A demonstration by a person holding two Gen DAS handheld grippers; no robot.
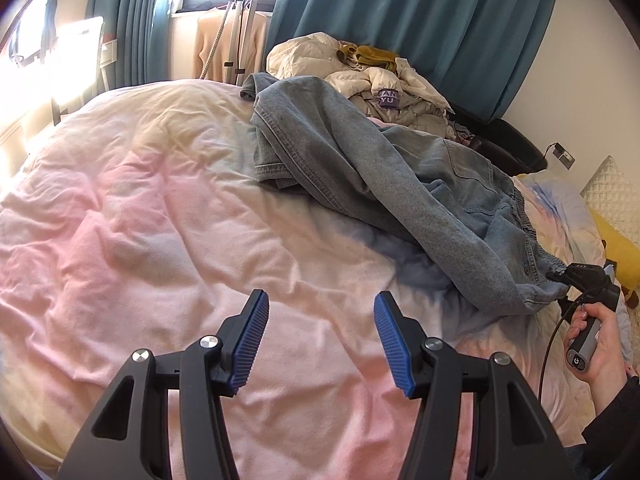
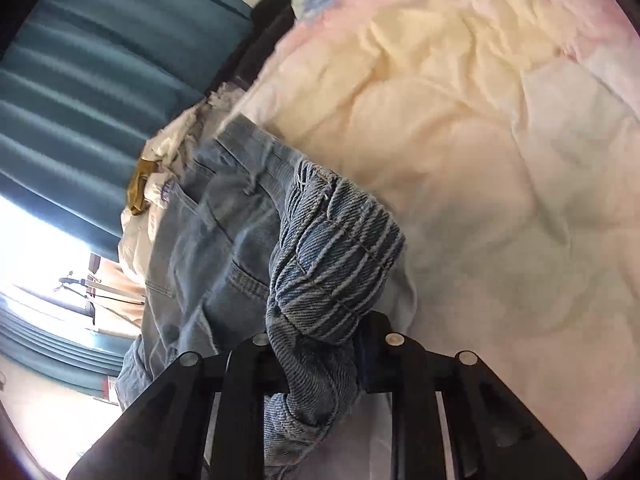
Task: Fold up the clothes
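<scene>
A pair of light blue jeans (image 1: 360,168) lies crumpled across the pink and cream bedspread (image 1: 140,220). My left gripper (image 1: 320,340) hovers open over bare bedspread, its blue pads (image 1: 250,344) well apart and nothing between them; the jeans lie beyond it to the right. My right gripper (image 1: 560,276) shows at the right edge, held by a hand (image 1: 600,344), clamped on the elastic waistband. In the right wrist view the right gripper (image 2: 320,344) is shut on a bunched fold of the jeans (image 2: 340,248); the denim hides its fingertips.
A heap of cream and mustard clothes (image 1: 360,68) sits at the far side of the bed by teal curtains (image 1: 420,20). A clothes stand with a peach top (image 1: 236,36) stands by the window. A yellow cushion (image 1: 616,248) and a white pillow (image 1: 612,196) lie at right.
</scene>
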